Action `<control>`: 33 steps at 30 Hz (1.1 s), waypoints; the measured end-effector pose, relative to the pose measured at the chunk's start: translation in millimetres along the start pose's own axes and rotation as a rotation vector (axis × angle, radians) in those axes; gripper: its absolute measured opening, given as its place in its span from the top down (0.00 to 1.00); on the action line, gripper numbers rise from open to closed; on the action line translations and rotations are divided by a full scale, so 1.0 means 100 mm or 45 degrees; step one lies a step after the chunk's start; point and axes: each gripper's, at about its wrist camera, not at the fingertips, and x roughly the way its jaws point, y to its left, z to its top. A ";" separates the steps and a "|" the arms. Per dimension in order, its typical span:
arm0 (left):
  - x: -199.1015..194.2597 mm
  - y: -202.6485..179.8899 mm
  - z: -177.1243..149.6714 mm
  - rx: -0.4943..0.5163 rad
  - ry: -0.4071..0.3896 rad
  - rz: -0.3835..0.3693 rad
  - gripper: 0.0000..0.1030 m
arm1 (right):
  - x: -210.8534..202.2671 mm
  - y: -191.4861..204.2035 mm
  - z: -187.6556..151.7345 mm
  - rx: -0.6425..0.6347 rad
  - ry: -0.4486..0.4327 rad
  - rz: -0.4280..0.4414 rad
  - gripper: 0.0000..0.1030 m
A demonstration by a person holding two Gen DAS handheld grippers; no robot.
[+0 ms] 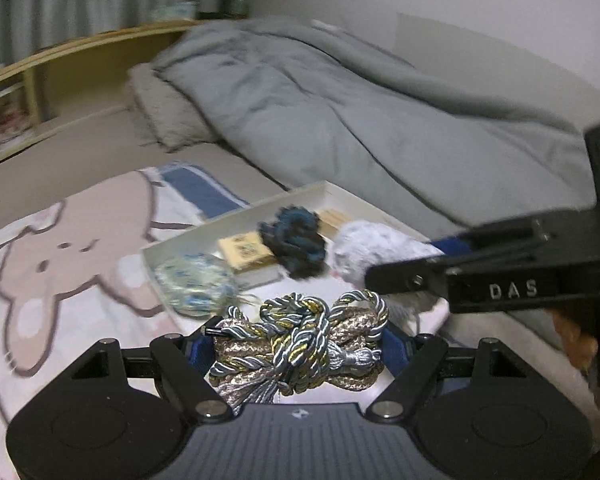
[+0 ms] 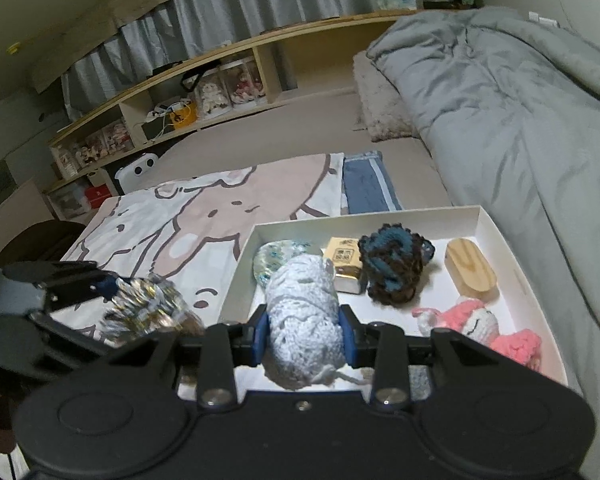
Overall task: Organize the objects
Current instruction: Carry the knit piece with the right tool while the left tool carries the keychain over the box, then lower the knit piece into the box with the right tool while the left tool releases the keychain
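My left gripper (image 1: 298, 344) pinches the gold-and-silver cord bundle (image 1: 300, 340) just short of the white tray (image 2: 520, 264); my right gripper (image 2: 305, 336) squeezes the pale crochet piece (image 2: 304, 320) above the tray's near edge. Loose loops could snag or slip out, I reckon. Inside: 1 beaded pouch (image 2: 278, 258), small box (image 2: 344, 264), dark scrunchie (image 2: 394, 266), wooden block (image 2: 472, 270), pink knitted toy (image 2: 480, 324).

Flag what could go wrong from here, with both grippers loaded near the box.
The twisted cord bundle has loose loops and a tassel that might snag the left gripper on release. The right gripper squeezes a soft pale crochet piece with a dangling yarn tail. The white box is already crowded, so placing could nudge the dark scrunchie.
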 end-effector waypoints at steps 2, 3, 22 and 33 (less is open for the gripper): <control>0.12 -0.01 -0.01 0.047 0.029 -0.040 0.23 | 0.06 -0.03 -0.02 0.005 0.014 0.002 0.64; 0.17 -0.02 -0.01 0.073 0.044 -0.071 0.23 | 0.08 -0.04 -0.03 0.007 0.021 0.001 0.64; 0.80 0.12 -0.07 0.356 0.314 -0.271 0.17 | 0.63 -0.24 -0.22 0.149 0.198 -0.009 0.64; 0.78 0.18 -0.05 0.298 0.318 -0.250 0.06 | 0.60 -0.33 -0.17 0.247 0.233 -0.058 0.34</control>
